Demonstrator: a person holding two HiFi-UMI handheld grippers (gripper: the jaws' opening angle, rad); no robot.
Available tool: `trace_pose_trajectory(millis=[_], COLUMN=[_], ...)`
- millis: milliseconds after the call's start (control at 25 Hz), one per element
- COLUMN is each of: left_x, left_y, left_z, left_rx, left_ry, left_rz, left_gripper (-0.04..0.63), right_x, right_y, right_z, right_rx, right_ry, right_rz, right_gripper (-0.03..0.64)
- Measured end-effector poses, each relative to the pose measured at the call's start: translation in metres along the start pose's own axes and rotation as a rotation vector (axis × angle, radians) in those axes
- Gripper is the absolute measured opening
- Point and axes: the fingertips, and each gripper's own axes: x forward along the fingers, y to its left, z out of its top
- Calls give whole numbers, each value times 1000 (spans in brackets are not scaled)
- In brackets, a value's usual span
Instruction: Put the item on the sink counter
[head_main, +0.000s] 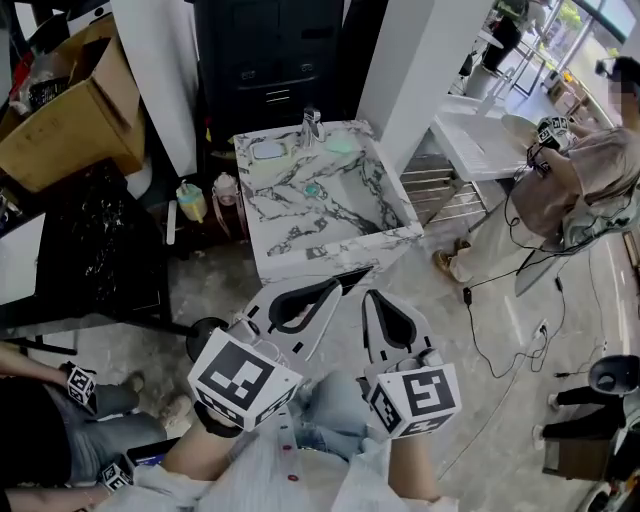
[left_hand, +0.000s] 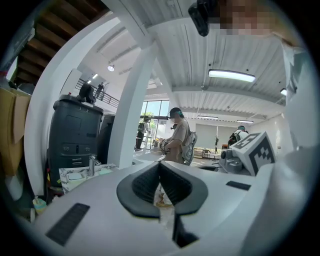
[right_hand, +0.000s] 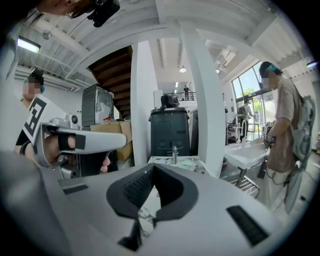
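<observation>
Sink bench (head_main: 320, 255), marble-veined with a white front, stands on the floor straight ahead of me, the biggest thing in sight. Behind it rises a black cabinet (head_main: 270, 50), with a white pillar (head_main: 420, 60) at its right. A cardboard box (head_main: 70, 110) sits up at the left, above a table under black sheeting (head_main: 100, 250). Off to the right a person (head_main: 580, 190) stands by a white table (head_main: 480, 140), and a black cable (head_main: 490, 340) trails over the floor near them.

I hold both tongs low in front of the bench, with floor between. The left tongs (left_hand: 160, 165) are closed, tips together, with only floor showing through the loop. The right tongs (right_hand: 153, 168) are closed likewise and grip nothing. The only print I can make out is the black-and-white square markers on their cubes.

Two bottles (head_main: 192, 202) stand on the floor just left of the bench. On its back rim are a faucet (head_main: 312, 122), a pale dish (head_main: 268, 150) and a pale green piece (head_main: 340, 145). A small teal bit (head_main: 312, 188) lies in the basin. Which of these is the item meant, I cannot tell.
</observation>
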Motion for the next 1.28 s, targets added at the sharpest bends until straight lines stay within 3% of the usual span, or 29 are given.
trace_pose_trajectory(millis=[600, 1280], left_x=[65, 166], left_y=[105, 202], left_z=[6, 37], left_rx=[-38, -86], left_ry=[1, -50], left_rz=[170, 452], left_gripper=[15, 15], right_x=[125, 255], right_y=[-50, -130], right_z=[20, 65], right_rx=[-16, -120], right_ry=[46, 86], right_rz=[147, 390], right_gripper=[9, 9])
